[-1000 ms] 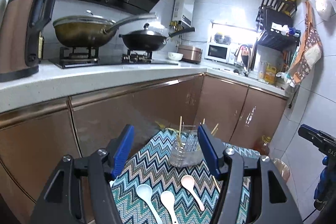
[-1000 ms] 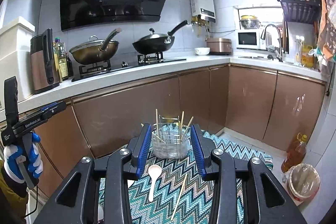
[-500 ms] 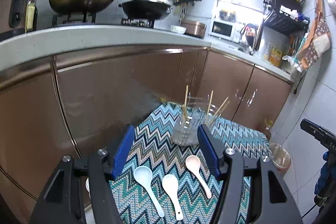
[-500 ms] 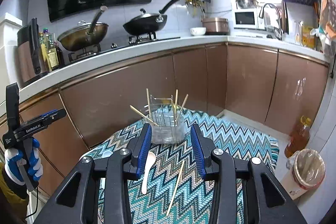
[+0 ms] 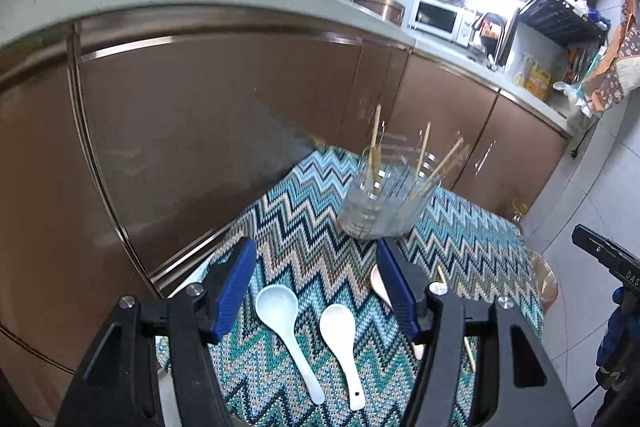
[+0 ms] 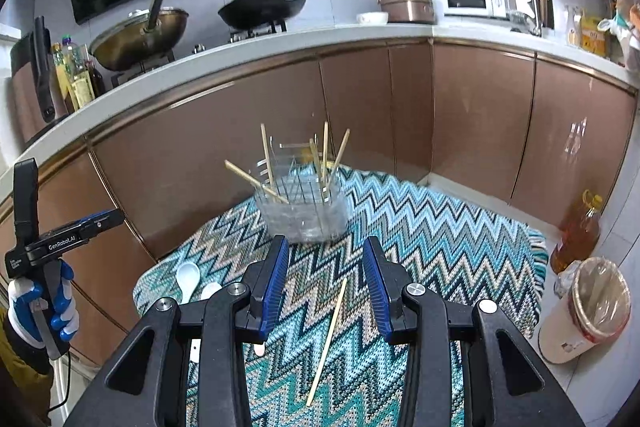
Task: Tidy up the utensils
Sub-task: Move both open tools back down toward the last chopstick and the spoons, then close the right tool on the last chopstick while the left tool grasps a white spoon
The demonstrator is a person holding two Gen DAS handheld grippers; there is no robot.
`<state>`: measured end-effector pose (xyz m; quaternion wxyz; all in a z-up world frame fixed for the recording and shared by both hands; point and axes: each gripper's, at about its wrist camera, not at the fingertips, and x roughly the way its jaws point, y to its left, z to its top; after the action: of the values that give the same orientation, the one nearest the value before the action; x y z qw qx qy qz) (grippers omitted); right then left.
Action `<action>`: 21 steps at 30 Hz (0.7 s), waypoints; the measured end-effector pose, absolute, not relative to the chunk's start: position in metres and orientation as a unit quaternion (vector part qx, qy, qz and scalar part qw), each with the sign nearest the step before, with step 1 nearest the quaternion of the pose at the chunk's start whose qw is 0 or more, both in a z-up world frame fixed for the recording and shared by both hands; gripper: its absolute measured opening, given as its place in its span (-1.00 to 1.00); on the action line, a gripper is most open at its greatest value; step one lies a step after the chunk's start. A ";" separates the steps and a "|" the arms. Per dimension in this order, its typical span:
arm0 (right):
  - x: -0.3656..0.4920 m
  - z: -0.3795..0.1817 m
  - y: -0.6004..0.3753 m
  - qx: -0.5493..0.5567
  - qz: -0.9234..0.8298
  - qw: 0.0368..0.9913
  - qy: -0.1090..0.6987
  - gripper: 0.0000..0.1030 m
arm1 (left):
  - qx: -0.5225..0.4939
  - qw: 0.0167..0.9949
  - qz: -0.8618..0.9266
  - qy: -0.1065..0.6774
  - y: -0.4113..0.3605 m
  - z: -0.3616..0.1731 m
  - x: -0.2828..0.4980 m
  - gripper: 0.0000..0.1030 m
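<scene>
On the left of the zigzag cloth (image 5: 320, 211) two white spoons lie side by side, the pale bluish spoon (image 5: 286, 323) and the cream spoon (image 5: 342, 335), bowls toward the cabinets and handles toward the camera; neither is in the holder yet. The left gripper (image 5: 316, 287) hangs above them with its jaws standing wide and nothing between the pads, framing both spoon bowls. Just right of these, a pink spoon (image 5: 378, 285) lies partly hidden behind the left gripper's right finger. Further right, a single loose chopstick (image 6: 328, 339) lies on the cloth, pointing roughly toward the clear holder (image 6: 302, 211). The right gripper (image 6: 326, 287) is over it, jaws parted to a moderate gap and empty, the stick's far end showing between them without contact. The holder stands at the far edge of the cloth, near the cabinet doors, with several chopsticks already leaning in it, so the sorting looks partly done. By my reading three spoons and one chopstick are left to place, and no pick-up has begun.
</scene>
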<state>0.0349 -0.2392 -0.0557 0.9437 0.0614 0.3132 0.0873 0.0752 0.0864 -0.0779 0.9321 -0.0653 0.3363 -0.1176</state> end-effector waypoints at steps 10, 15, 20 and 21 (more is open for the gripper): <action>0.063 -0.092 -0.240 0.060 0.096 0.926 0.359 -0.26 | -0.090 0.897 -0.144 0.408 0.085 -0.128 0.103 0.17; 0.076 -0.108 -0.239 0.061 0.106 0.917 0.379 -0.26 | -0.099 0.877 -0.162 0.441 0.079 -0.148 0.118 0.17; 0.093 -0.129 -0.236 0.064 0.120 0.902 0.411 -0.26 | -0.114 0.850 -0.195 0.476 0.069 -0.168 0.127 0.15; 0.097 -0.133 -0.237 0.067 0.123 0.898 0.417 -0.26 | -0.116 0.844 -0.201 0.483 0.066 -0.172 0.128 0.15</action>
<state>0.0966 -0.2366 -0.1334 0.8982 0.0666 0.4168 0.1227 0.1280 0.0665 -0.1724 0.8444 -0.1163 0.4828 -0.2010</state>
